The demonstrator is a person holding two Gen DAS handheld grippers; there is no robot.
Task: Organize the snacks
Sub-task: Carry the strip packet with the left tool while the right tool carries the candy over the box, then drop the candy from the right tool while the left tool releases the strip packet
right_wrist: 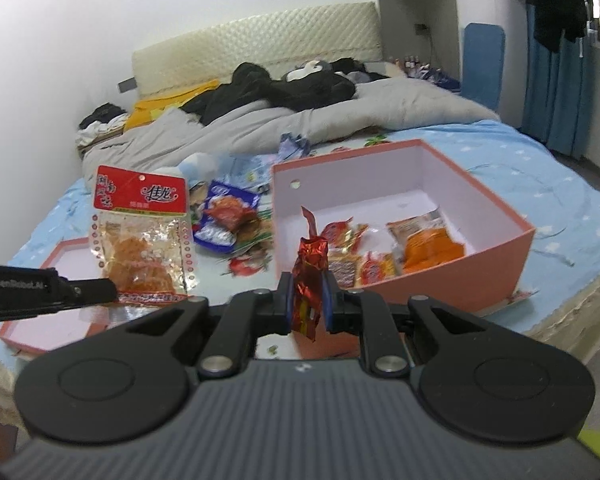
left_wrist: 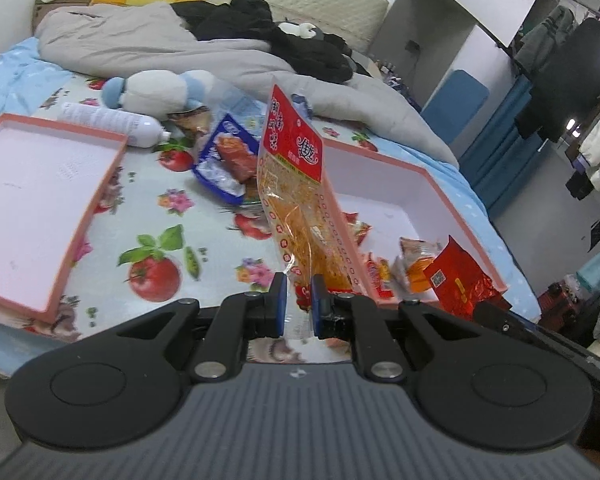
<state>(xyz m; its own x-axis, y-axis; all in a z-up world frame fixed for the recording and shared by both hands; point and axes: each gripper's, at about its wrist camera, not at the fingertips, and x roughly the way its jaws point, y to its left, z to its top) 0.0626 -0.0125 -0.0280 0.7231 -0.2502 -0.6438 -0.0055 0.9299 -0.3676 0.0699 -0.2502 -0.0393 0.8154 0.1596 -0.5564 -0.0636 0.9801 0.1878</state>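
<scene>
Holding two snacks above the bed: my left gripper (left_wrist: 300, 300) fingers pinch a clear spicy-strip packet (left_wrist: 296, 184), my right gripper (right_wrist: 309, 300) fingers clamp a red foil packet (right_wrist: 310, 276). Next — lower both into the pink box (right_wrist: 476, 264), then release.

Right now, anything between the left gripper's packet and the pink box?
Nothing visible. The left gripper holds the red-header packet upright beside the pink box, whose near wall is the only edge to clear. The box is open, with bare floor behind the snacks inside.
</scene>
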